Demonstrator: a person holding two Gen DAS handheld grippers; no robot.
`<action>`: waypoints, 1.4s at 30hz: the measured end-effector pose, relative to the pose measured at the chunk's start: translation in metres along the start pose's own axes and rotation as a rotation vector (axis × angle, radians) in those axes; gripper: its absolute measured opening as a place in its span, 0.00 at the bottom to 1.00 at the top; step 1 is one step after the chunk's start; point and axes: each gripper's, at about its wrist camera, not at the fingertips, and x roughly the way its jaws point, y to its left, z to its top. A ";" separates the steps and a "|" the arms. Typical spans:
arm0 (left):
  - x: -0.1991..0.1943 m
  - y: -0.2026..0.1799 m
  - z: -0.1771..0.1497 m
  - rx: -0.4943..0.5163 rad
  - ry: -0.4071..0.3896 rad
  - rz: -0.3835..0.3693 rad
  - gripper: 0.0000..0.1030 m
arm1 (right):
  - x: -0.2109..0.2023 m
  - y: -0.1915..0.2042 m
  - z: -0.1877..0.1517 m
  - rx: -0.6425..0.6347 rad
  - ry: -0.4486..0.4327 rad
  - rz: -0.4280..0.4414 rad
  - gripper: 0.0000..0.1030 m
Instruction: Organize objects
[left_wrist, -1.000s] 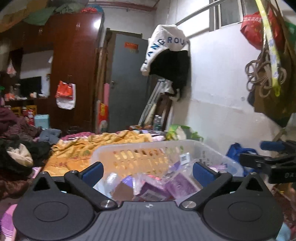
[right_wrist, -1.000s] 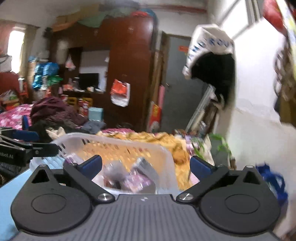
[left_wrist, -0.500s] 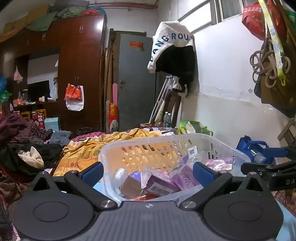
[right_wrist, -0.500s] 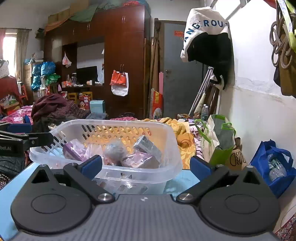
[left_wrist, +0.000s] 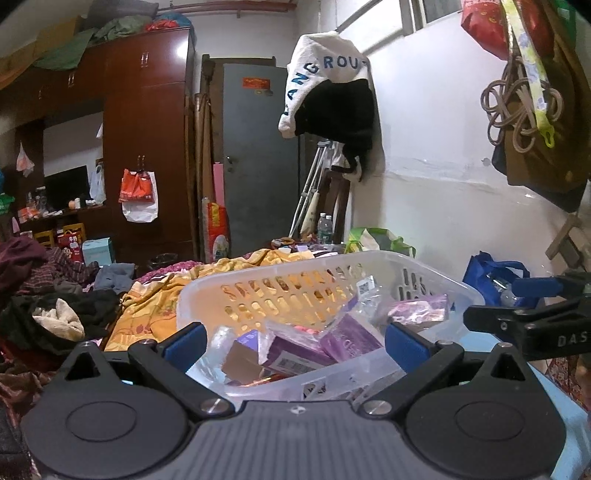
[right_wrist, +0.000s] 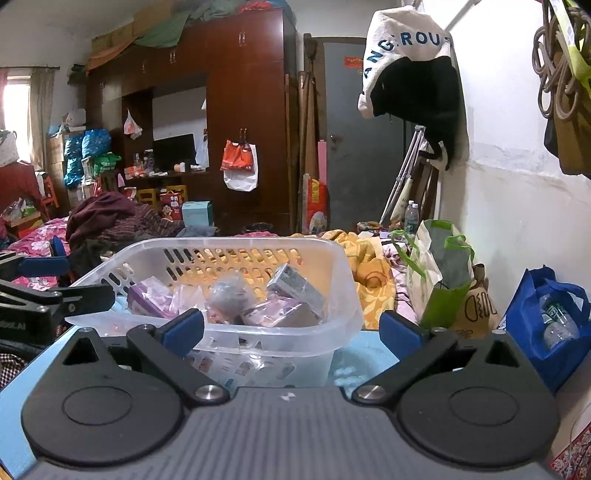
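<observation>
A clear plastic basket (left_wrist: 436, 275) (right_wrist: 343, 280) stands on a light blue table (right_wrist: 354, 354). It holds several purple packets (left_wrist: 347, 339) (right_wrist: 277, 314), a grey box (right_wrist: 295, 286) and clear wrapped items. My left gripper (left_wrist: 295, 341) is open and empty, right in front of the basket's near wall. My right gripper (right_wrist: 291, 326) is open and empty at the basket's other side. Each gripper shows at the edge of the other's view.
A yellow blanket (left_wrist: 155, 302) and piles of clothes (left_wrist: 44, 295) lie beyond the table. A green bag (right_wrist: 439, 273) and a blue bag with bottles (right_wrist: 546, 325) stand by the white wall. A dark wardrobe (left_wrist: 144, 147) and grey door (left_wrist: 258, 158) stand at the back.
Both grippers have drawn back and risen slightly, so more of the basket and its contents shows. The right view has steadied from blur. The jaws stay open.
</observation>
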 end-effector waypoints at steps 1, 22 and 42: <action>0.000 -0.002 0.000 0.004 0.003 0.001 1.00 | 0.000 0.000 0.000 -0.002 -0.001 -0.004 1.00; 0.007 -0.010 -0.003 -0.014 0.043 0.016 1.00 | -0.004 0.003 -0.001 -0.035 -0.023 -0.025 1.00; 0.009 -0.018 -0.007 -0.001 0.057 0.018 1.00 | -0.006 -0.003 -0.003 -0.016 -0.047 -0.058 1.00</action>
